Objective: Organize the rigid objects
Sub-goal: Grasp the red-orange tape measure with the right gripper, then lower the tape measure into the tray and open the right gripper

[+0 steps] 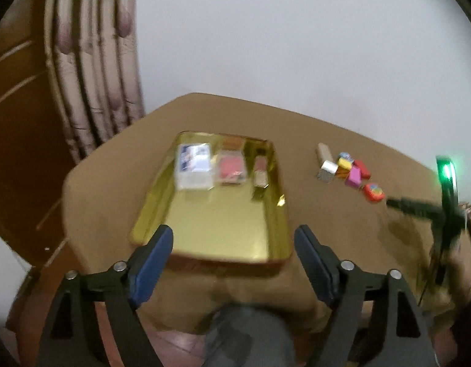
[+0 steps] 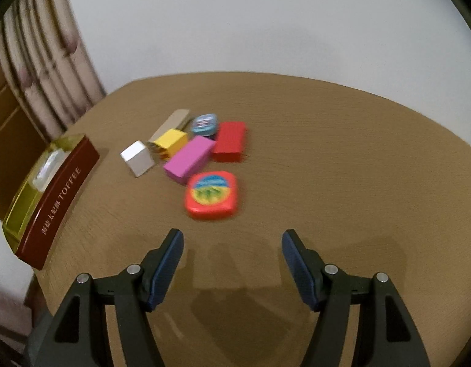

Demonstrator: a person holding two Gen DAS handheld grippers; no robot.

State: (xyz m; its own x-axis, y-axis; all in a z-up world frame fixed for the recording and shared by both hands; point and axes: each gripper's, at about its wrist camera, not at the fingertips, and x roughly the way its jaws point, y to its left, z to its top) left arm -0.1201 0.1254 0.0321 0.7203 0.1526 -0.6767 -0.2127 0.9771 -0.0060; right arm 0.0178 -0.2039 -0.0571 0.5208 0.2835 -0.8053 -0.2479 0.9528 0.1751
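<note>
Left wrist view: the left hand-held gripper (image 1: 233, 246) is spread wide with nothing between its blue pads, hovering over the near edge of the gold tin (image 1: 149, 214). Three small boxes sit at the tin's far end; its near half is bare. The cluster of small boxes (image 1: 351, 171) lies well to the right on the desk (image 1: 311, 128). In the right wrist view the right hand-held gripper (image 2: 232, 244) is also spread and empty, above bare desk. The red rounded tin (image 2: 211, 195) lies just ahead of it, the cluster beyond, the gold tin far left at the desk's edge.
</note>
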